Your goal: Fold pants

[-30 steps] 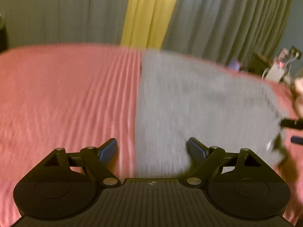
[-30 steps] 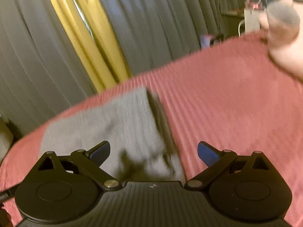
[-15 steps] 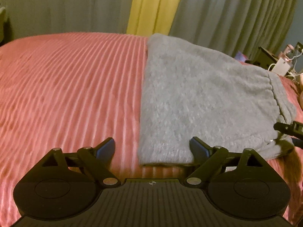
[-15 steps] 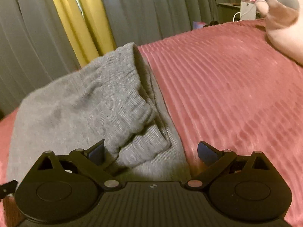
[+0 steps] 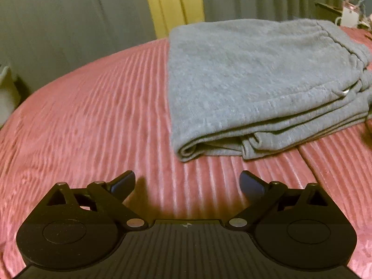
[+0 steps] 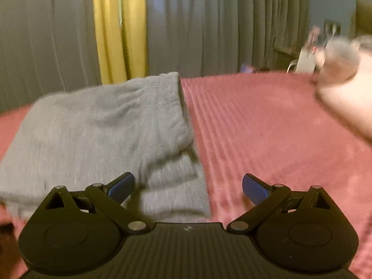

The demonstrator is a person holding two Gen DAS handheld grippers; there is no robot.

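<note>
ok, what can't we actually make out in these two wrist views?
- Gray pants: the right end runs off the left wrist view's edge; motion-blurred in the right wrist view.
- Pale blurred shape at right, right wrist view: cannot identify.
- Nightstand clutter: too small, at the fisheye rim.
- Neither gripper shows in the other's view.

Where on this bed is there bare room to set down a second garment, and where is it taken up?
Free: the pink ribbed bedspread left of the folded grey pants, out to the grey curtains; the strip between the pants' near edge and the open left gripper; the spread right of the pants. Crowded: the pants themselves, under the open right gripper.
</note>
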